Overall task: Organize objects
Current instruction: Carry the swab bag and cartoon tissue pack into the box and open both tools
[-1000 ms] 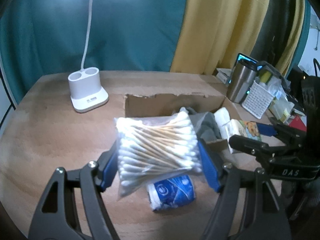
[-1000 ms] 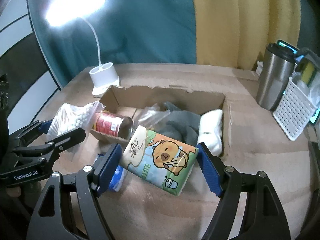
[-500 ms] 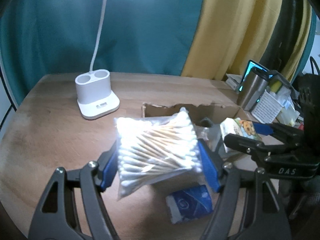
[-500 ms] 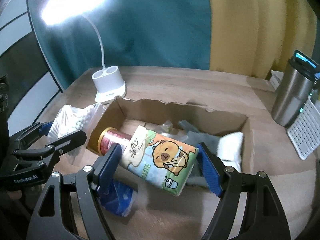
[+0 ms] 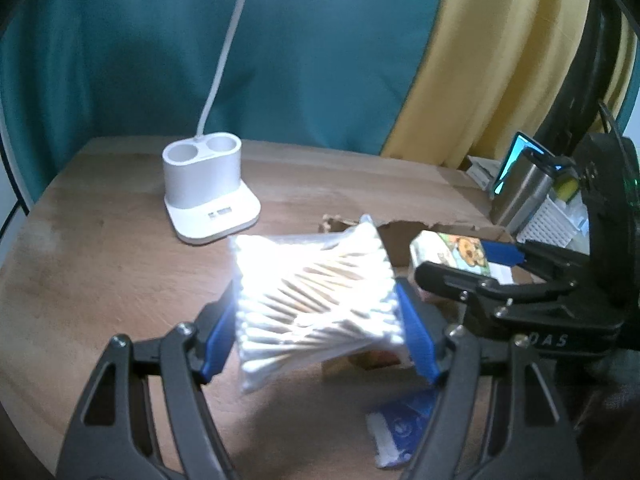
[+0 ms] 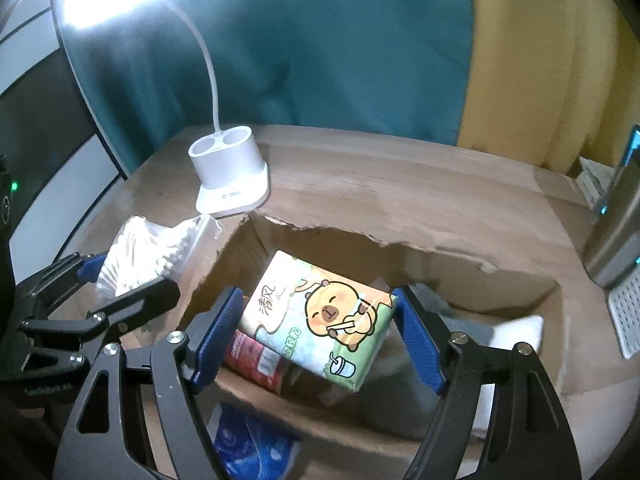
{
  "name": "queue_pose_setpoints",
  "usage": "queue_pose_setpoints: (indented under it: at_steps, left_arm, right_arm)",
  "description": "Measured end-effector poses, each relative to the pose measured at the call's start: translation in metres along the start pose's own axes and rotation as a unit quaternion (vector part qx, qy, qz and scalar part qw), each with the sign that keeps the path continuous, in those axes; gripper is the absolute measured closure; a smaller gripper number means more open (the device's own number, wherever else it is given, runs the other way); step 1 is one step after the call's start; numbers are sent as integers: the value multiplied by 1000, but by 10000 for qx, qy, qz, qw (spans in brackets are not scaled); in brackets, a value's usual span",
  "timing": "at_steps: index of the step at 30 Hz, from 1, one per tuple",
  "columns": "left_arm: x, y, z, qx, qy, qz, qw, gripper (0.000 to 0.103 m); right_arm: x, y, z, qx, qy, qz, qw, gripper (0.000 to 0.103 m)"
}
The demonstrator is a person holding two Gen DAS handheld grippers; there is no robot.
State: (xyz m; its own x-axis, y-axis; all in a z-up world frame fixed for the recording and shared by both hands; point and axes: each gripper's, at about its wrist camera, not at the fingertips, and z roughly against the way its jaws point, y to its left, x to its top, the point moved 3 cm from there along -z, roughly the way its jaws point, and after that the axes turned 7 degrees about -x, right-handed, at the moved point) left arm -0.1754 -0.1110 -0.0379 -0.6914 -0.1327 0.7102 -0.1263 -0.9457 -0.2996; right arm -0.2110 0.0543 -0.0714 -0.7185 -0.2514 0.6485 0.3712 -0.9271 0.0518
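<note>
Your left gripper [image 5: 318, 332] is clamped on one clear bag of cotton swabs [image 5: 316, 300], held above the wooden table [image 5: 100, 264] just left of the cardboard box [image 6: 400, 256]; glare from the lamp washes out the bag's upper left, so any print there is unreadable. Your right gripper [image 6: 318, 338] is clenched on one tissue pack [image 6: 320, 316] with a cartoon animal, held over the box's open interior, tilted. Beneath the pack, one red can [image 6: 256, 360] lies in the box, mostly hidden by the pack and your blue pad. One grey cloth [image 6: 460, 328] and one white bundle [image 6: 516, 332] lie further right in the box, both partly covered by the gripper frame; you cannot tell what they are. One blue-and-white packet [image 6: 248, 448] lies on the table outside the box's near wall, cut off by your fingers and the frame edge. One white lamp base [image 5: 208, 196] with two round wells stands beyond the box's left corner, its neck rising out of view. At the right edge: one steel tumbler [image 5: 520, 192] and one white perforated basket [image 5: 548, 224], both partly blocked by the right gripper in the left view. Teal curtain [image 5: 200, 48] and yellow curtain [image 5: 472, 68] hang behind the table.
</note>
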Motion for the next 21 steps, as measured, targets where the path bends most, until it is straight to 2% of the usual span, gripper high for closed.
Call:
queue_pose_setpoints:
  at_steps: [14, 18, 21]
  left_arm:
    - [2, 25, -7, 89, 52, 217, 9997, 30]
    - [2, 28, -3, 119, 18, 265, 9996, 30]
    - [1, 27, 1, 150, -24, 268, 9995, 30]
  right_arm:
    - [19, 23, -33, 118, 137, 51, 9998, 23]
    - [19, 26, -36, 110, 90, 73, 9999, 12]
    - [18, 25, -34, 107, 80, 65, 9999, 12]
